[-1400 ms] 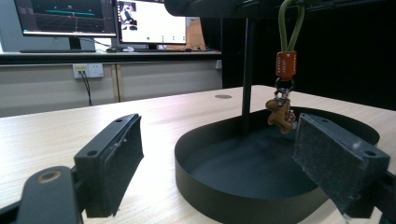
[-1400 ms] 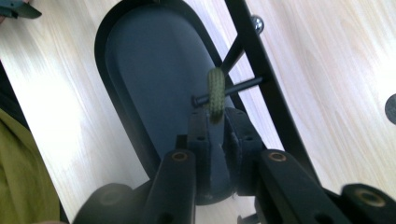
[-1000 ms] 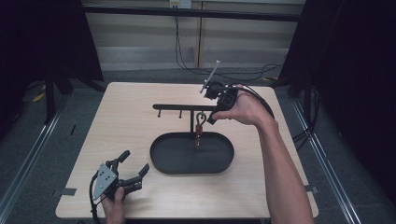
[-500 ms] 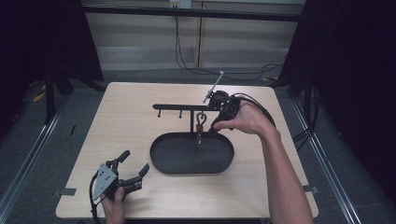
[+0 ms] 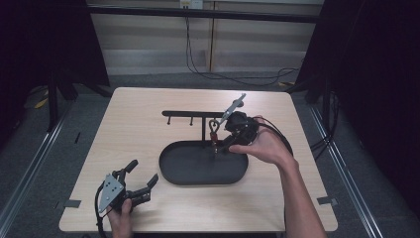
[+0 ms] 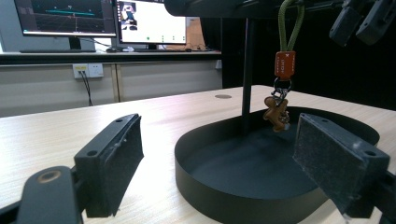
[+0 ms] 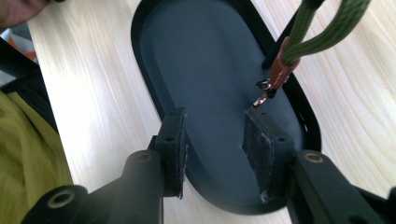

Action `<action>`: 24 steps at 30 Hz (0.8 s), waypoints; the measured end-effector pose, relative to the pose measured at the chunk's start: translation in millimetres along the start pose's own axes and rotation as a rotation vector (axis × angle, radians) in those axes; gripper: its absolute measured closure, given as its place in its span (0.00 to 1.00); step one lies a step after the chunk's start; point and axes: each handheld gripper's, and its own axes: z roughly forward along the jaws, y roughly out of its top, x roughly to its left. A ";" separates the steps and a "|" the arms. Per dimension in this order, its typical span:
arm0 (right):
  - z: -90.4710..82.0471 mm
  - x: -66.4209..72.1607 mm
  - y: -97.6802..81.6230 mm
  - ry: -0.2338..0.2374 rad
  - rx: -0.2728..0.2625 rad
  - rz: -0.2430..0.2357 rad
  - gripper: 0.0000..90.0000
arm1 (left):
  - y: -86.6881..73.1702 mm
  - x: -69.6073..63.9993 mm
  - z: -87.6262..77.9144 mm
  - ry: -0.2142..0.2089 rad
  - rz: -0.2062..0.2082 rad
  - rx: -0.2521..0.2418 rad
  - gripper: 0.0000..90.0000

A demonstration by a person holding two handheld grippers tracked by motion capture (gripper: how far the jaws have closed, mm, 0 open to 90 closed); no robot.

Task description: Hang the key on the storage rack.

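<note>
Spanning the view, the desk [image 5: 148, 119] carries a black oval tray [image 5: 173, 173] near its middle, with a thin black rack [image 5: 185, 113] rising from the tray's far rim. From the rack's bar a keychain [image 6: 282, 79] hangs over the tray's far right part: a green cord loop, an orange tag, a small metal ring and a brown gingerbread charm at the bottom, clear of the tray floor.

The right gripper [image 5: 224, 144] sits just beside the keychain, angled down over the tray; its jaws have just been opening and stand partly apart with nothing between them, the charm near the tip of one jaw. The left gripper [image 5: 142, 179] rests near the desk's front left corner, jaws wide and empty.

Likely light and floppy, the keychain will swing at a touch; the cord is soft, the charm small and perhaps slick. Pinching the orange tag or the cord just above it looks safest.
</note>
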 end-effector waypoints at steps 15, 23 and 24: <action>24.2 27.9 -39.6 -0.101 -0.223 0.029 0.33 | 0.1 0.3 -0.3 -0.002 0.005 0.002 0.17; 33.5 36.9 -72.9 -0.125 -0.420 0.060 0.16 | -0.1 -0.5 0.0 -0.003 -0.005 -0.003 0.17; 35.9 37.3 -77.3 -0.121 -0.437 0.072 0.16 | -0.1 -0.5 0.0 -0.003 -0.005 -0.002 0.17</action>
